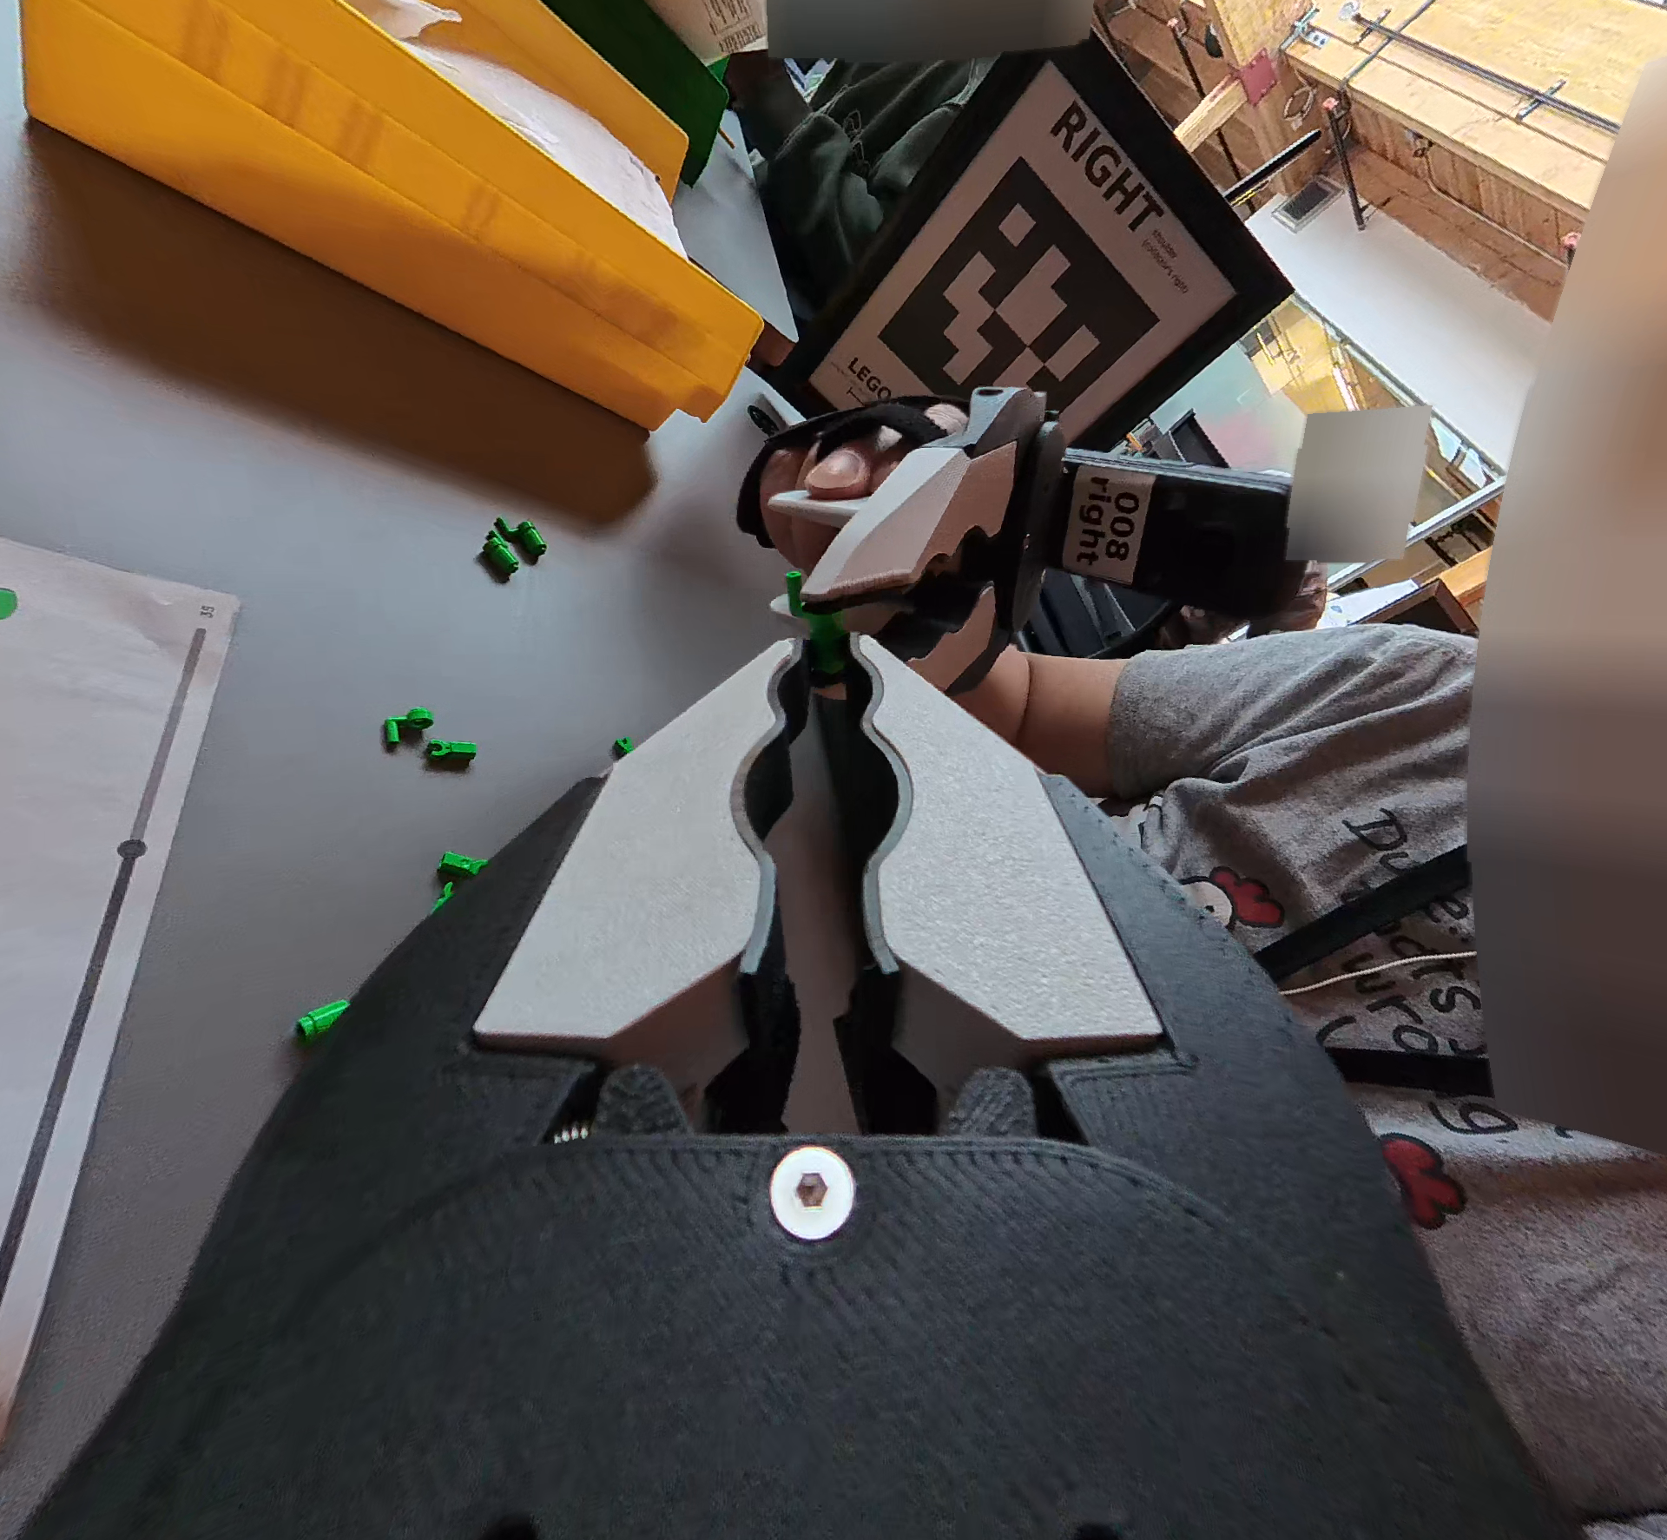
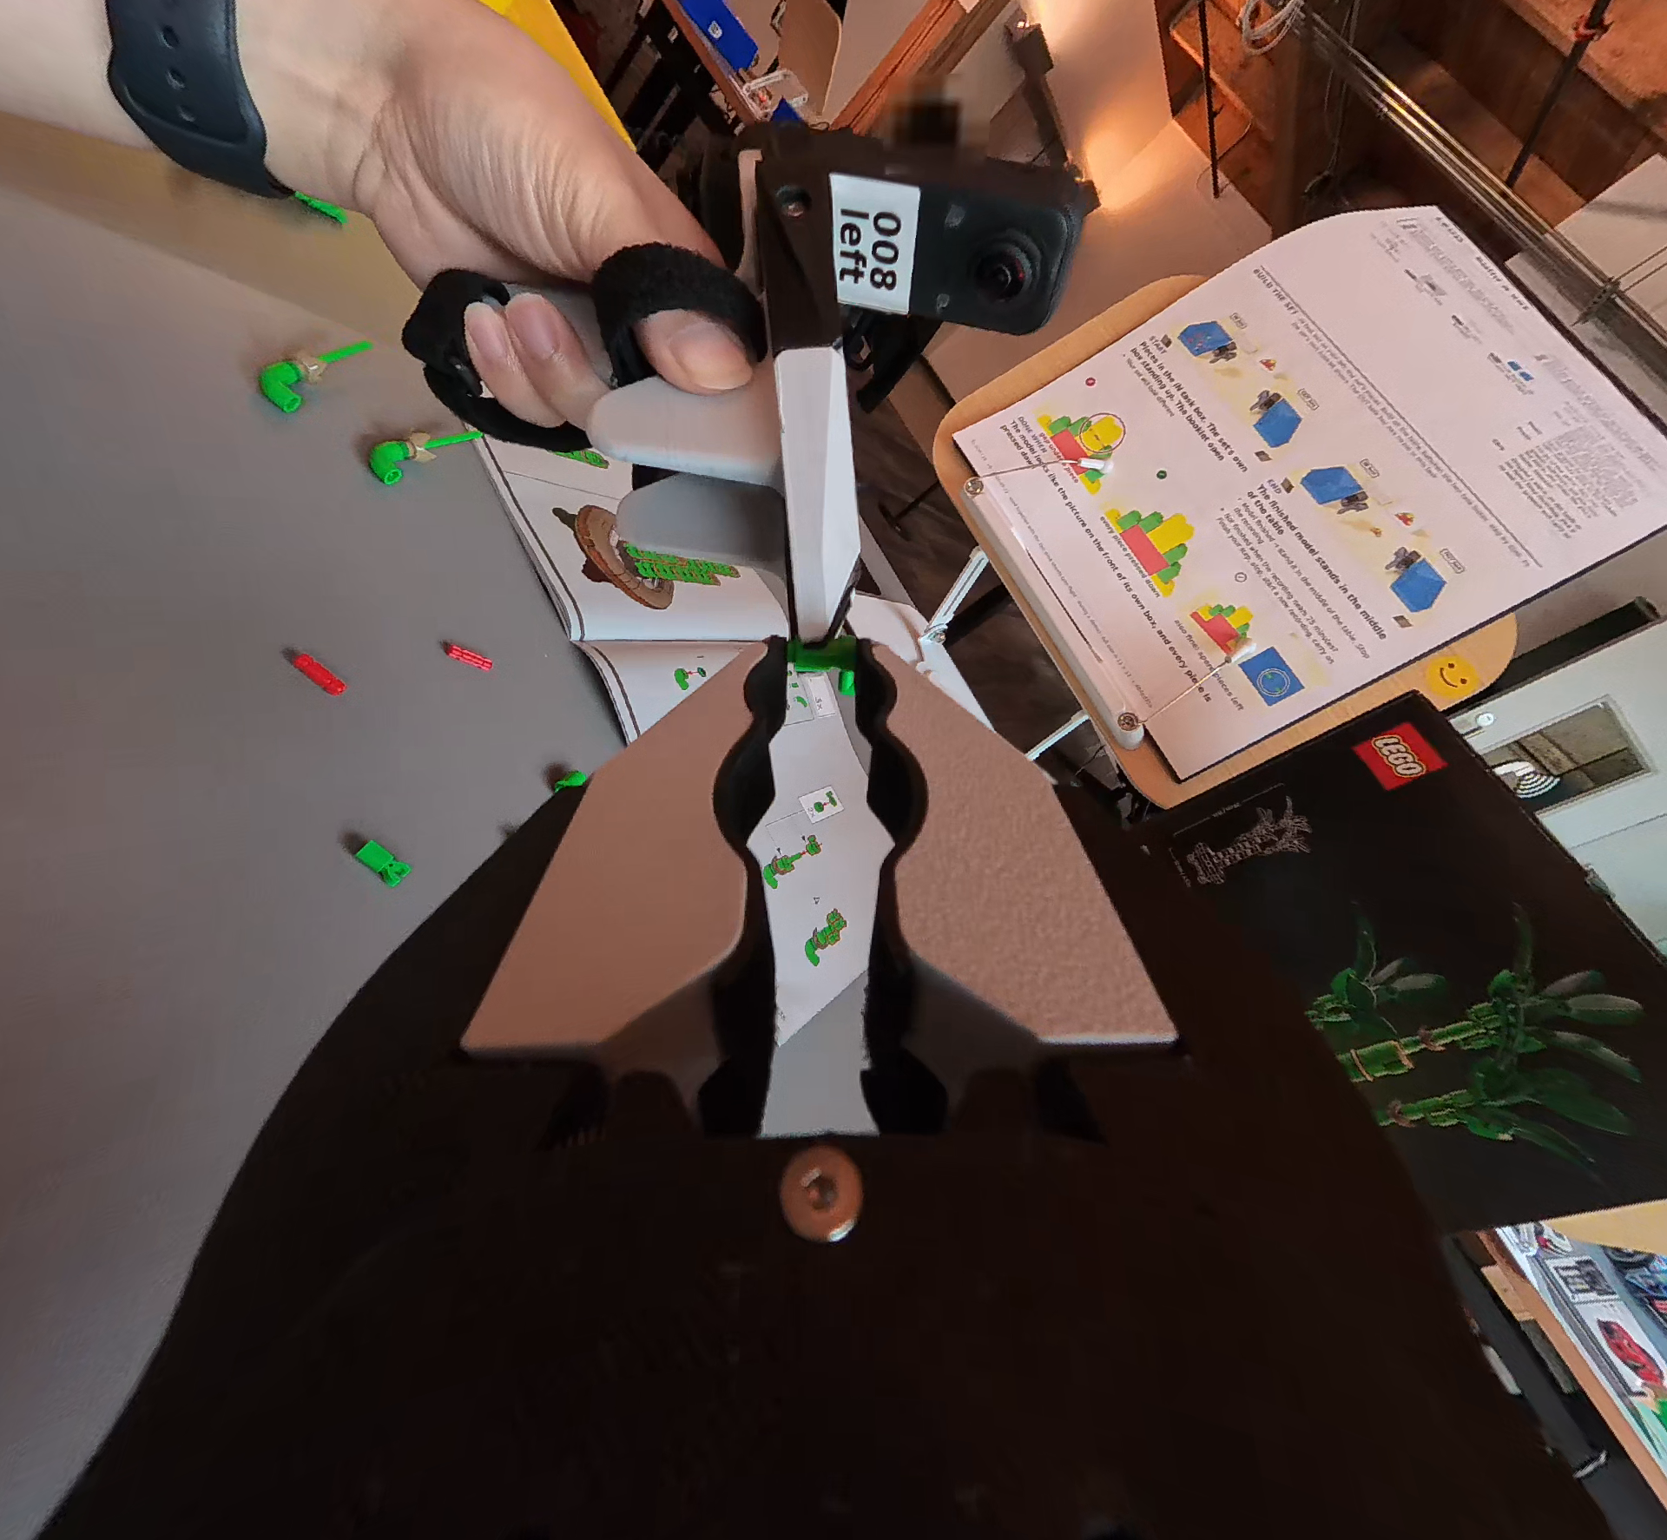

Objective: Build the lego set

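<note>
both grippers met mid-air above the table point(image 1: 271, 432), left gripper point(image 1: 823, 656) and right gripper point(image 2: 816, 656) each clamped on the green lego piece point(image 2: 819, 654), probably bracing it to press parts together.

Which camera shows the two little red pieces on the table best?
The right wrist view. The two red pieces lie in plain sight on the grey table, left of the open instruction booklet. The left wrist view shows only green pieces on the table; no red ones appear there.
</note>
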